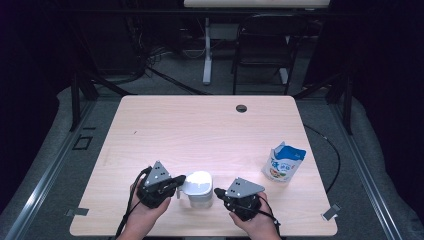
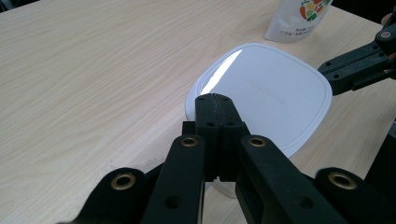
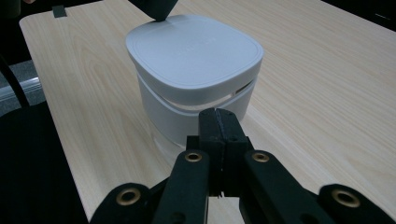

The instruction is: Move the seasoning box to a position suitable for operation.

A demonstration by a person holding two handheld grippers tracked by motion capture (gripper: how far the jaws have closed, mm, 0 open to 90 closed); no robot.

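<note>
You held the left gripper with its jaws pressed together, empty, its tip at the near left edge of the white rounded-square plastic container with a lid. That container stood on the pale wooden table near its front edge, between both grippers. Your right gripper sat just beside it, jaws closed on nothing. A blue-and-white printed pouch stood well apart to the right.

The container stands on the table near its front edge, between the two grippers. Left gripper: fingertips touching the lid's left rim. Right gripper: fingertips just beside the container's right wall. The pouch stands farther right, well apart, behind the right gripper's fingers.
</note>
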